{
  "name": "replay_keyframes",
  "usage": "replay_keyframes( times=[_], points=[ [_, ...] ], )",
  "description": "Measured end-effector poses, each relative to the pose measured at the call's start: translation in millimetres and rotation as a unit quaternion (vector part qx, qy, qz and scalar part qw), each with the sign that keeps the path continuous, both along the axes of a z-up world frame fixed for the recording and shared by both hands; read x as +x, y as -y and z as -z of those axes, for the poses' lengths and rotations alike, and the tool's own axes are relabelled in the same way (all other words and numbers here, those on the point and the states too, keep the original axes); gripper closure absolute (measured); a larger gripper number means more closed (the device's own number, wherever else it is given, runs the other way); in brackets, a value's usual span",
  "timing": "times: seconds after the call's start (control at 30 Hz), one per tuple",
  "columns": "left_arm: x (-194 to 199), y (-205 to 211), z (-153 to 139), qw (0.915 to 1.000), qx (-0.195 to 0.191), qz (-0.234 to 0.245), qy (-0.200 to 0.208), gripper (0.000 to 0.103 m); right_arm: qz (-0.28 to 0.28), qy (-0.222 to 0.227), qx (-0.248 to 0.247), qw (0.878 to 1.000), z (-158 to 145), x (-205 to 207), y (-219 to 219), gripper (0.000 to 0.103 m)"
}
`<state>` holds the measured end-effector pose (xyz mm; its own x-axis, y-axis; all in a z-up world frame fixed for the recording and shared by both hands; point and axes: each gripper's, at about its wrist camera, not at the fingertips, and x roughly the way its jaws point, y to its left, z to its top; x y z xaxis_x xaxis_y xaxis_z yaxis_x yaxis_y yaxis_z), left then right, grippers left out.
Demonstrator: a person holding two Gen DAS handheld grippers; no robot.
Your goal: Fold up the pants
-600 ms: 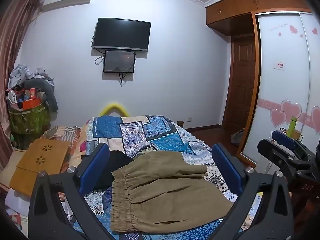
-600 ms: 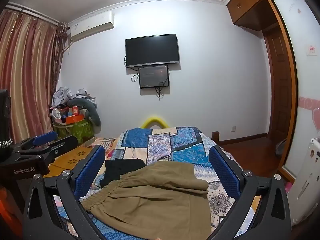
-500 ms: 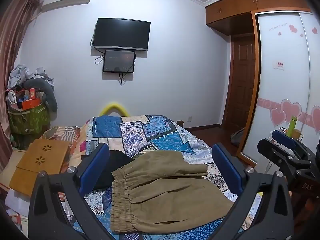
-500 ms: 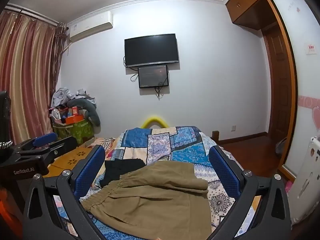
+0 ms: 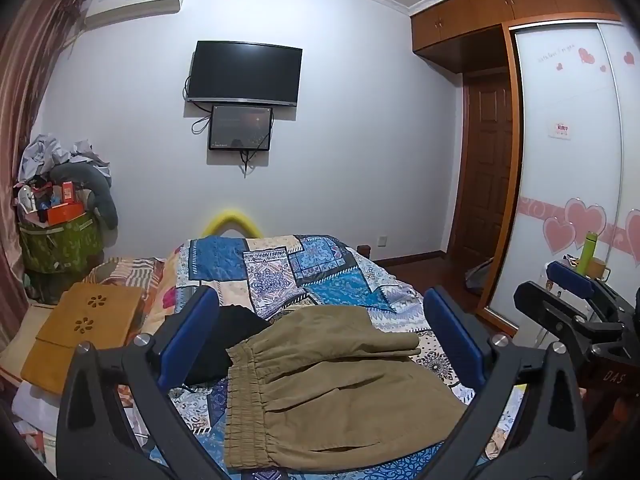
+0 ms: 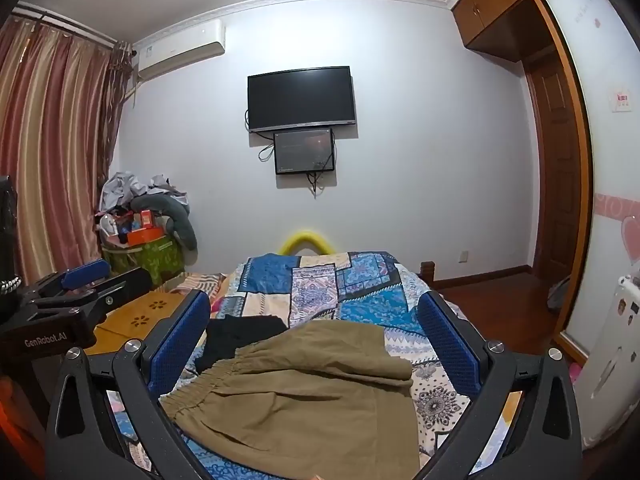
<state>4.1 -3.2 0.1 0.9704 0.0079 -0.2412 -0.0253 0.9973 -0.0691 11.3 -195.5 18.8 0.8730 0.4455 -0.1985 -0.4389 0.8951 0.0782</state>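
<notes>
Khaki pants with an elastic waistband lie spread on the patchwork quilt of the bed; the right wrist view shows the same pants just below the camera. My left gripper hovers over them, jaws wide open and empty, blue pads on either side. The right gripper is likewise open with nothing between its pads, held above the pants. At the right edge of the left wrist view the right gripper shows from the side. The left gripper appears at the left edge of the right wrist view.
A black garment lies beside the waistband. A wooden lap desk rests on the bed's left side. A heaped green basket stands in the left corner. Wardrobe doors and a small table with a green bottle stand on the right.
</notes>
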Motion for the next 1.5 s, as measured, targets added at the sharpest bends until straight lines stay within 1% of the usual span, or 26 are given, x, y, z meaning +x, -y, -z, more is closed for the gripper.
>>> replay_keyframes(
  times=[0.33, 0.8, 1.5],
  points=[
    [-1.9, 0.6, -0.2, 1.0, 0.002, -0.003, 0.004, 0.0, 0.001, 0.002, -0.003, 1.0, -0.4, -0.1, -0.9, 0.0],
    [2.0, -2.4, 1.8, 0.9999, -0.007, -0.008, 0.0, 0.0, -0.003, -0.006, -0.005, 1.0, 2.8, -0.1, -3.3, 0.0],
    [3.7, -4.3, 7.4, 0.9999, -0.004, -0.012, 0.0, 0.0, -0.004, -0.007, -0.003, 1.0, 1.9, -0.1, -5.5, 0.0]
  ],
)
